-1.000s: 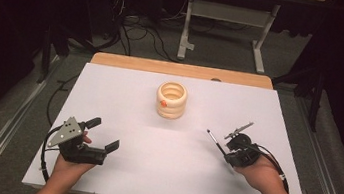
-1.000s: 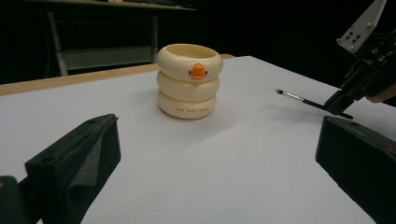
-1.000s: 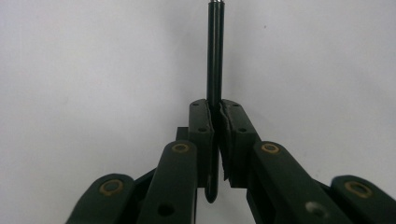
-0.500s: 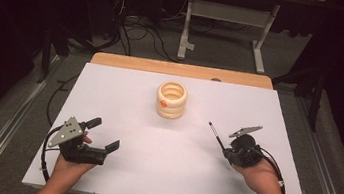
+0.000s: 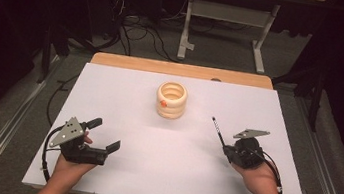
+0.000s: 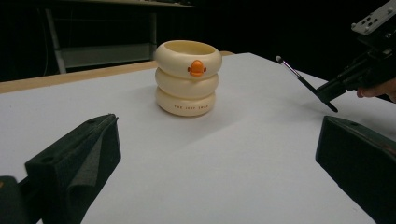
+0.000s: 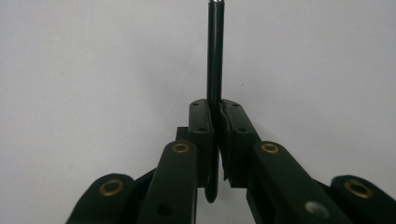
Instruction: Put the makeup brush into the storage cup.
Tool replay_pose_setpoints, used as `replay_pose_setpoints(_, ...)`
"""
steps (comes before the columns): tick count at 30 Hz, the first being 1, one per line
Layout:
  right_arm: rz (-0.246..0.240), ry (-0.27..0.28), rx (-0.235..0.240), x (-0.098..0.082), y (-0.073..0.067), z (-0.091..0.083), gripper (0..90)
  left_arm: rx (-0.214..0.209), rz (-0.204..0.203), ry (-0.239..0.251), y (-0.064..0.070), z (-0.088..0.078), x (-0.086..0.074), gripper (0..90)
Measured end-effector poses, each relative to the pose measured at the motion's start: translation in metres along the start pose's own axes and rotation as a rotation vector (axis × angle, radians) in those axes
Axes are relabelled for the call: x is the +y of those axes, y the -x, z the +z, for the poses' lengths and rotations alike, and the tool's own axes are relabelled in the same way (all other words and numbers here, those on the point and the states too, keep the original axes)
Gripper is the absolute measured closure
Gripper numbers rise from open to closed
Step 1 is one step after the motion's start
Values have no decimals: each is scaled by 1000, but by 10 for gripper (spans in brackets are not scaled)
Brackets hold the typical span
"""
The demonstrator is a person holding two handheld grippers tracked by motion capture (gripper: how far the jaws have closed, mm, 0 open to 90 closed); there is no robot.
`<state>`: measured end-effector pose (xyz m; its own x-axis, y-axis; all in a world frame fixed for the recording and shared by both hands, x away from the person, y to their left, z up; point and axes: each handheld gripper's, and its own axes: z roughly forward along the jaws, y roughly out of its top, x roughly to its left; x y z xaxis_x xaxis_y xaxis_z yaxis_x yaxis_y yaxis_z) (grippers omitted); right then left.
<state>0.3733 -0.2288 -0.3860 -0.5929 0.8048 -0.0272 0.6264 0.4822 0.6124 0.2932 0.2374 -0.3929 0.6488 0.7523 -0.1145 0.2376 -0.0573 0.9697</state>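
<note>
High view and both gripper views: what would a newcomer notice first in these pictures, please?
First, the cream holder, shaped like three stacked rings with a small orange beak, stands alone at the middle of the white table. Next, the right gripper, near the table's right edge, is shut on a thin black brush whose tip points toward the holder. The left gripper rests near the front left with its jaws wide open.

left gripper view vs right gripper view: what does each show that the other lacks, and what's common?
Left gripper view: the cream ringed holder with its orange duck beak, the left gripper with jaws wide apart, and the brush tip.

Right gripper view: the right gripper from close up, its pads clamped on the handle.

Both: the thin black brush and the white table.
</note>
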Motion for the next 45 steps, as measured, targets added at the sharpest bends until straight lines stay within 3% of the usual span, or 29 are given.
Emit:
replay_pose_setpoints(12,27,76,4,-3,0,3,862,0,-1,-4,0,1,-1,7)
replay_pose_setpoints(18,17,103,2,-5,-2,7,861,1,0,-5,0,1,-1,7)
replay_pose_setpoints(34,36,228,16,-14,-8,7,862,5,-1,-18,0,4,-3,7)
replay_pose_setpoints(45,92,310,19,-24,-2,2,861,4,3,-25,2,5,-4,7)
